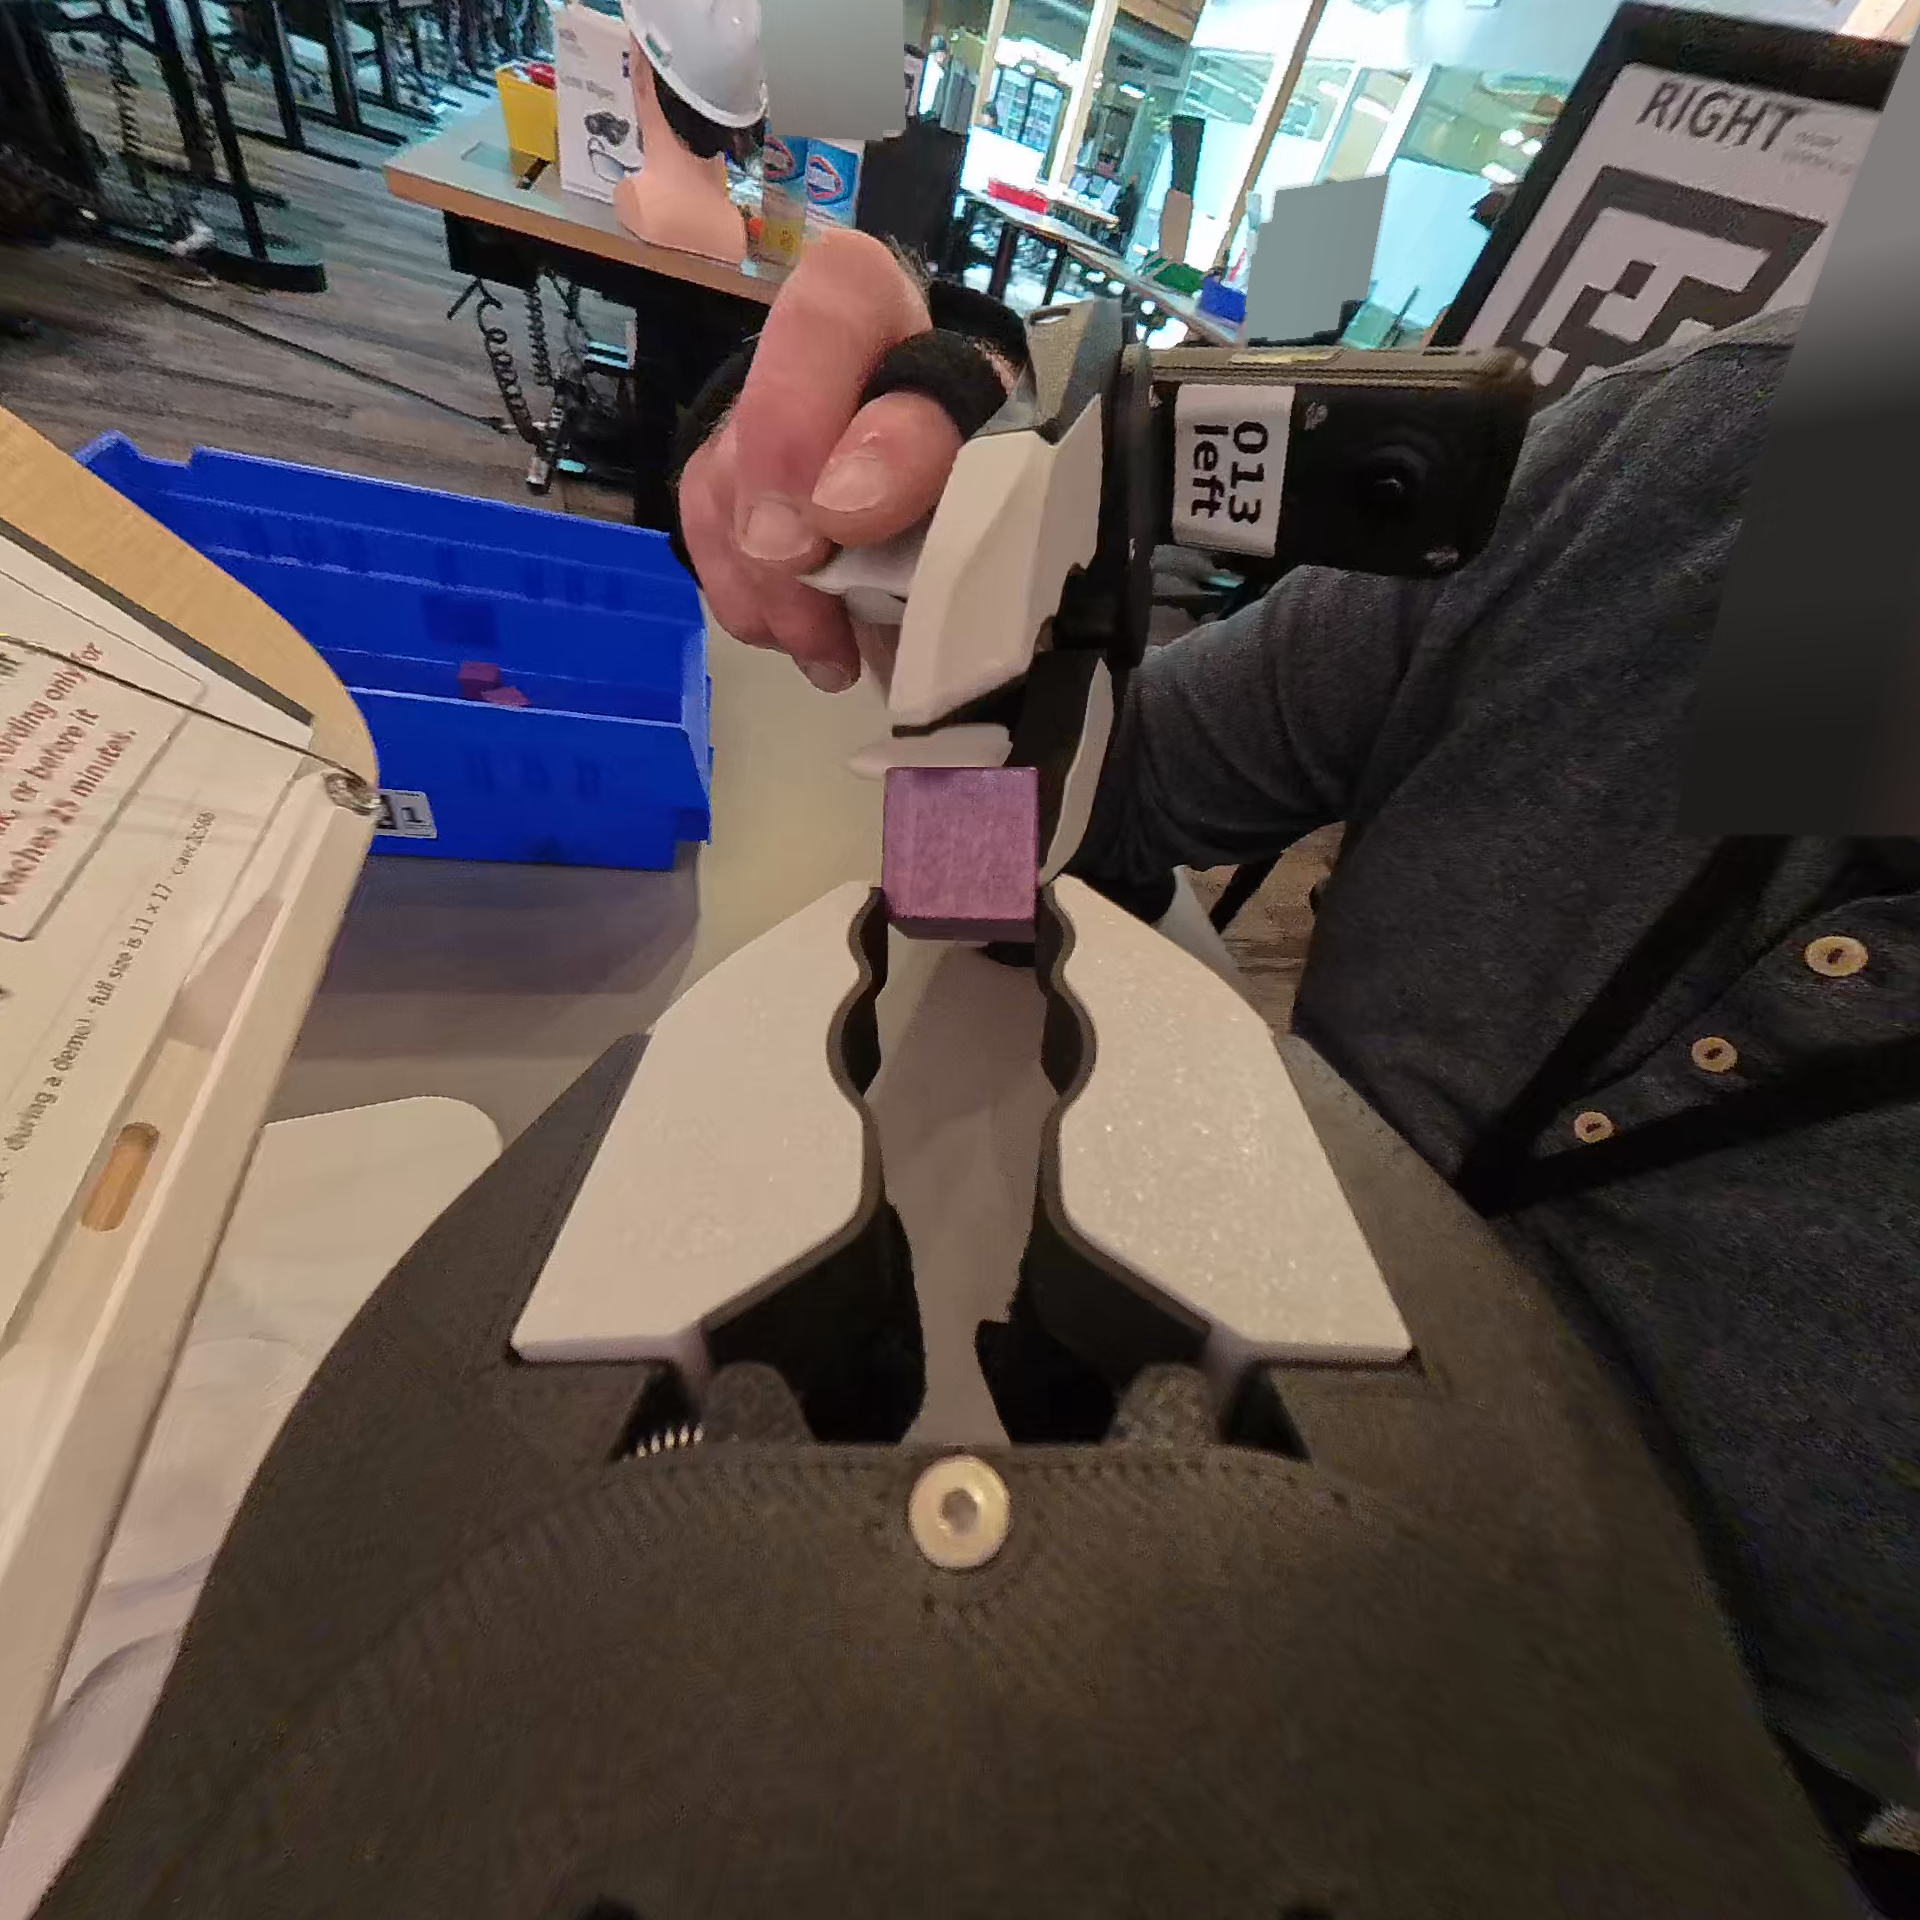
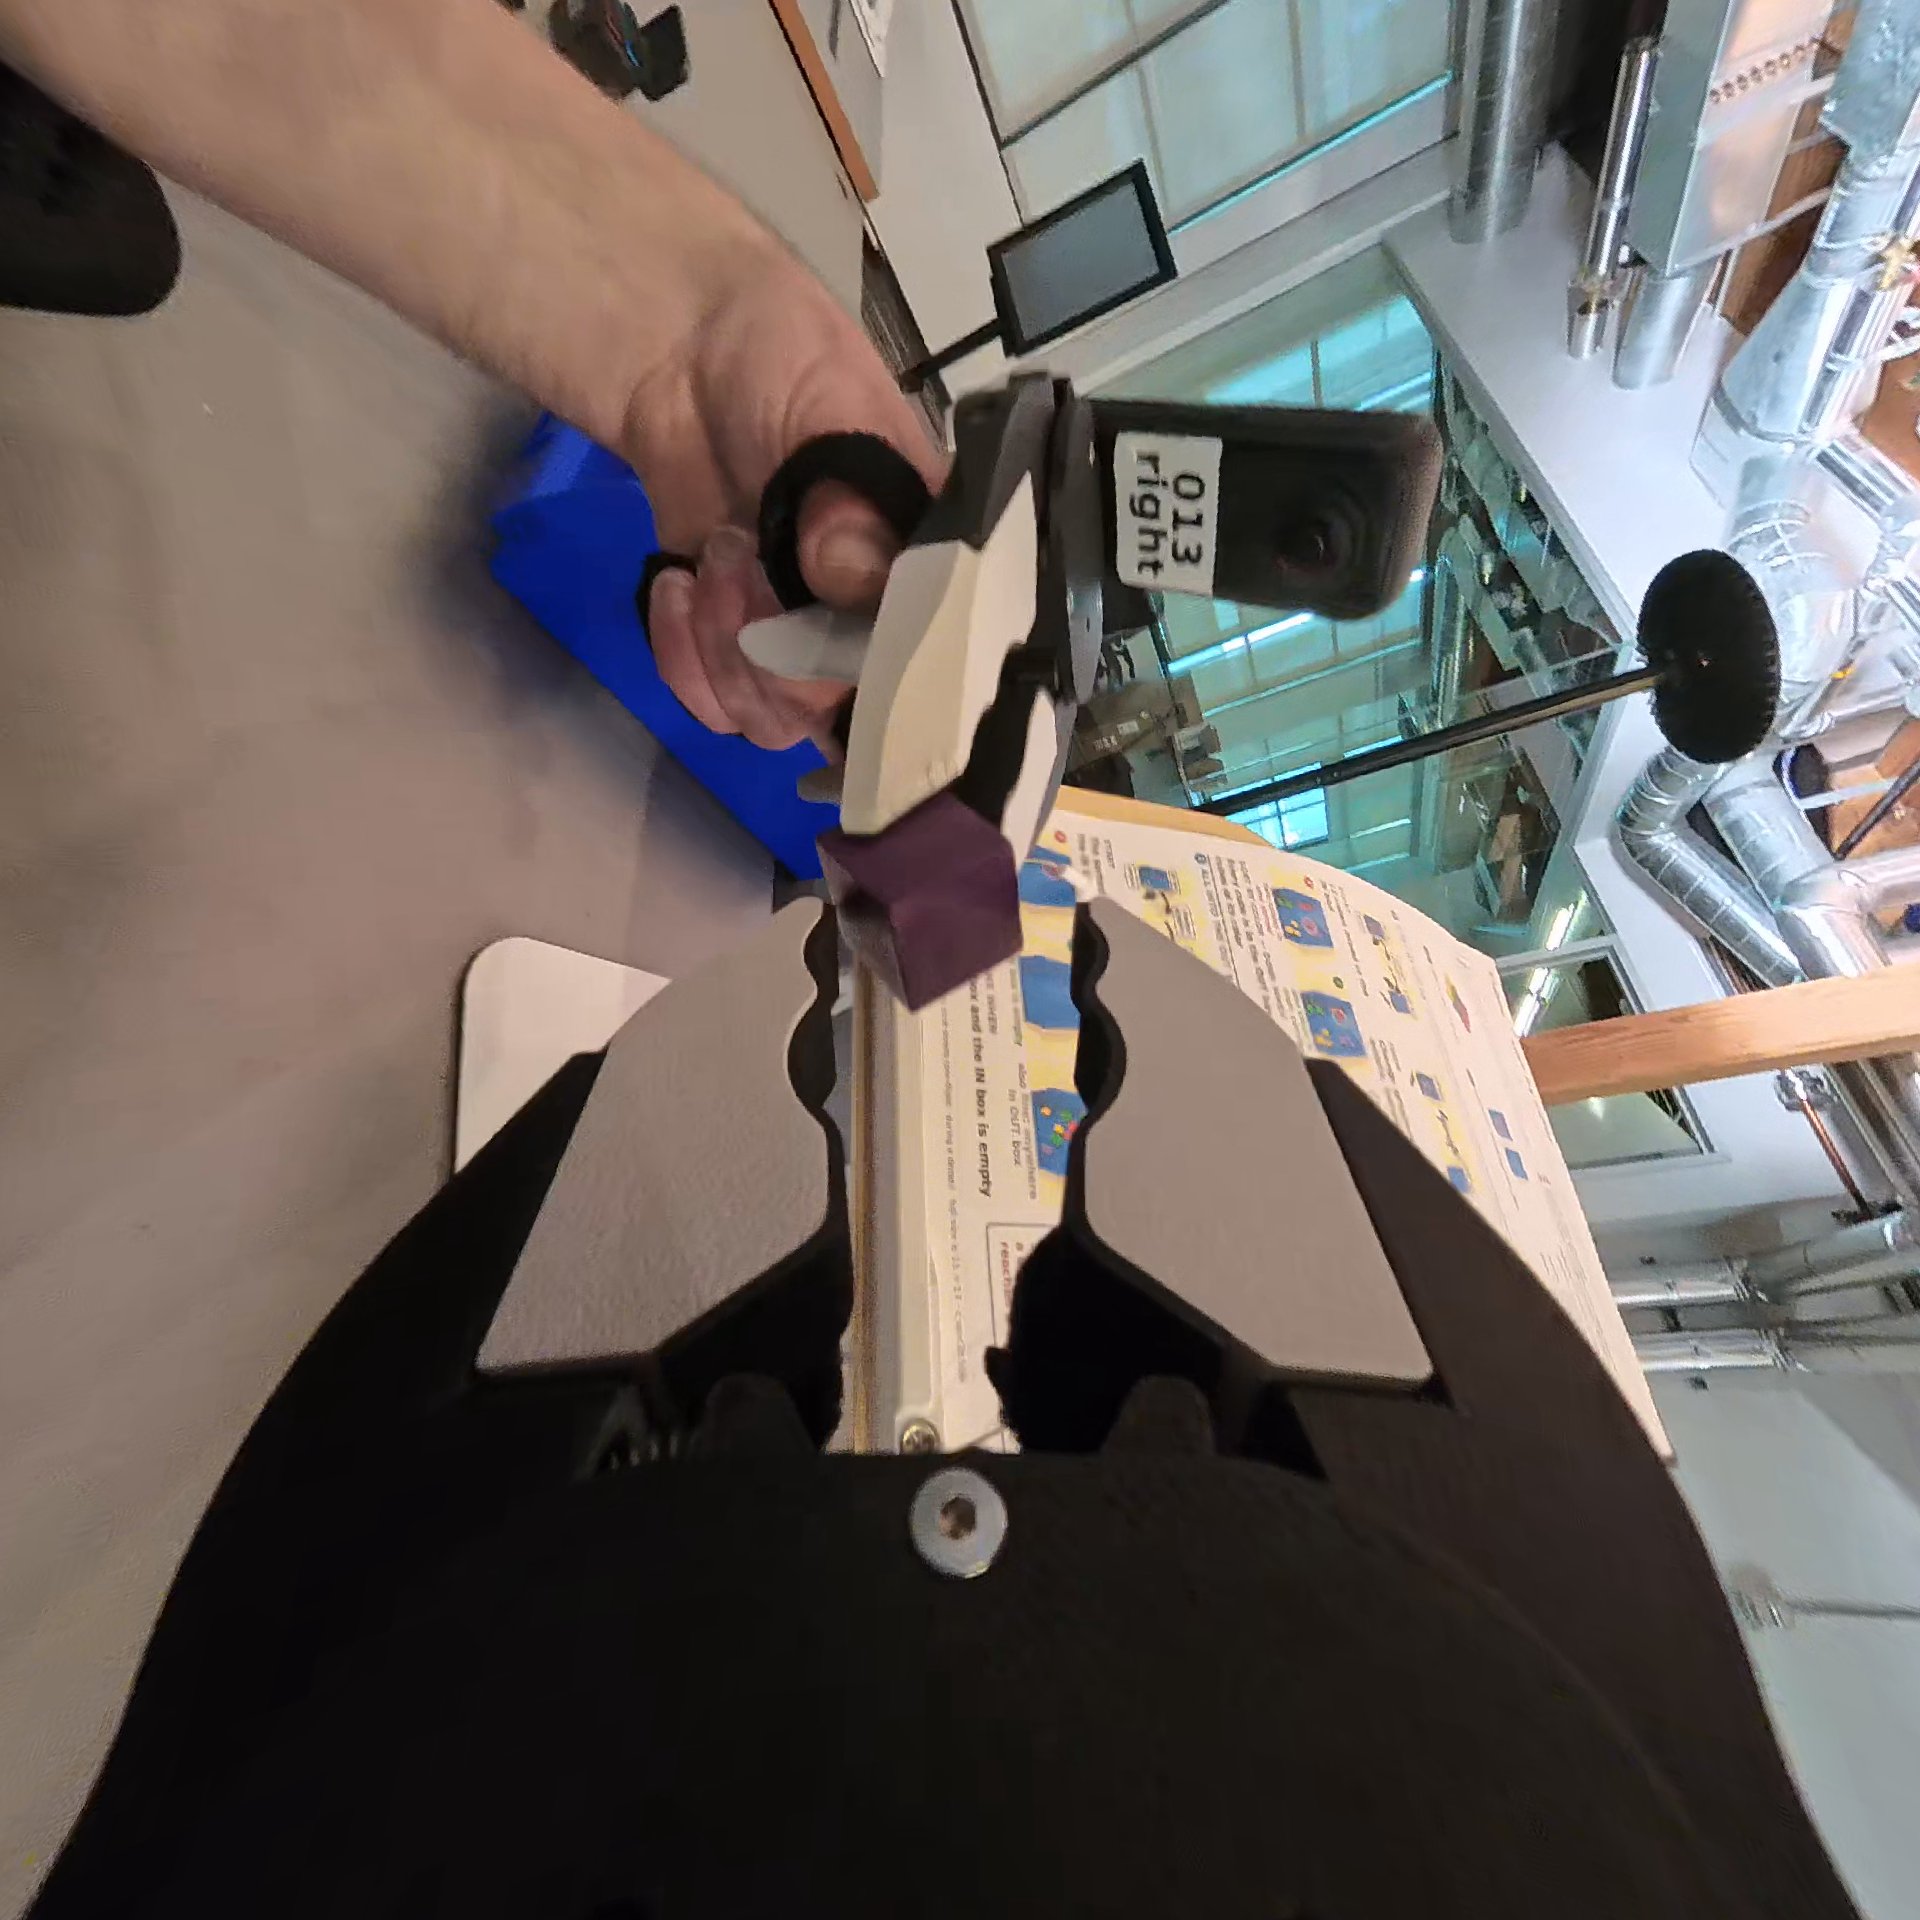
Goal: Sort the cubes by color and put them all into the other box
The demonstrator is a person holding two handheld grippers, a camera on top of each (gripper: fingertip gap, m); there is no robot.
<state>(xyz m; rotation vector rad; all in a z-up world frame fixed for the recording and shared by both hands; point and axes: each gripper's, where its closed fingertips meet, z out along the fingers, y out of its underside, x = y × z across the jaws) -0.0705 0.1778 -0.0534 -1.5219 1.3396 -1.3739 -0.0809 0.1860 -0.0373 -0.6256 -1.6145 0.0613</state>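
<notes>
In the left wrist view the left hand-held gripper clamps the purple cube at its fingertips, while in the right wrist view the right hand-held gripper stands open around it, unpressed.

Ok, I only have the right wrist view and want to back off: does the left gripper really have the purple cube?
Observer: Yes. The left wrist view shows the left gripper with a finger against each side of the purple cube.
Operator: Anything in the blue box?
Observer: Two small purple cubes lie together in one compartment of the blue box.
</notes>
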